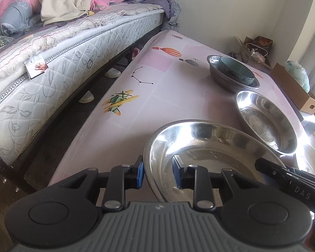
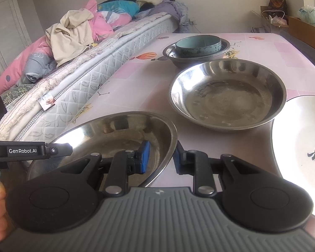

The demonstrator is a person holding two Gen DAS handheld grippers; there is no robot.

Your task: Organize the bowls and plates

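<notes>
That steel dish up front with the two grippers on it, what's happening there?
A person holds a gripper in each hand, and both straddle the rim of the nearest steel dish: the left gripper on its left edge, the right gripper on its right edge. Each has one pad inside and one outside the rim. On the pink tablecloth beyond sit a second empty steel dish, a teal bowl nested in a steel bowl, and a white plate with Chinese characters.

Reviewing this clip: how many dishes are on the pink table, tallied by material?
Stainless steel dishes: 3 (near one held by both grippers, middle one, far one)
Teal ceramic bowl: 1, inside the far one
White ceramic plate: 1
Total: 5
</notes>
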